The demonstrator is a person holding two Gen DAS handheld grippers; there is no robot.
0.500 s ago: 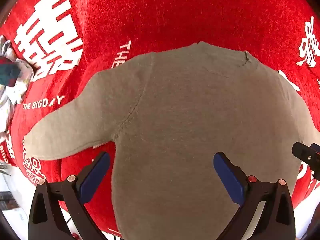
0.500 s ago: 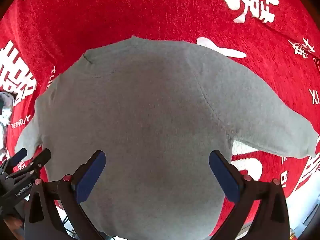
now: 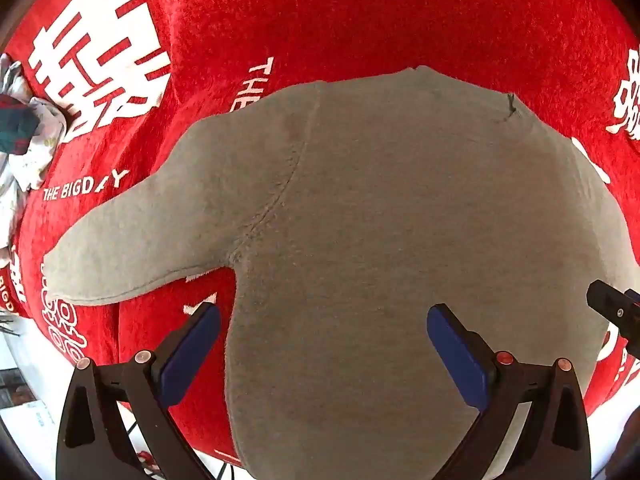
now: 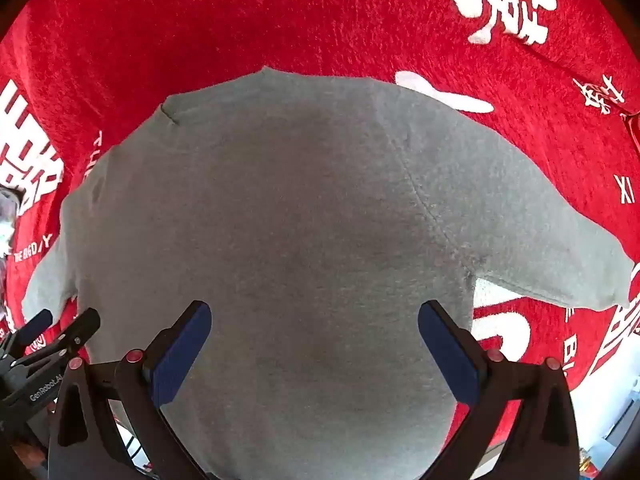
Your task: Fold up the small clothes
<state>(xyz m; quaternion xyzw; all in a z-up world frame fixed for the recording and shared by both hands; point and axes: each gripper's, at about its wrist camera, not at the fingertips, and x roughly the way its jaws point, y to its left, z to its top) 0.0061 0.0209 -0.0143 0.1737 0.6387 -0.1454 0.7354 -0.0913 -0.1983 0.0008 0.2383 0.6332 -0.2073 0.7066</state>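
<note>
A small grey long-sleeved top lies flat and spread on the red cloth, neck at the far side, sleeves out to both sides. My left gripper hovers open above the top's left side near the armpit, nothing between its blue pads. Over the top's right half my right gripper is open too, holding nothing. The left sleeve points left, and the right sleeve points right. The hem at the near edge is hidden by the grippers. Each gripper shows at the edge of the other's view.
The red cloth with white lettering covers the table. A bundle of other clothes lies at the far left. The cloth's near edge gives way to a white floor.
</note>
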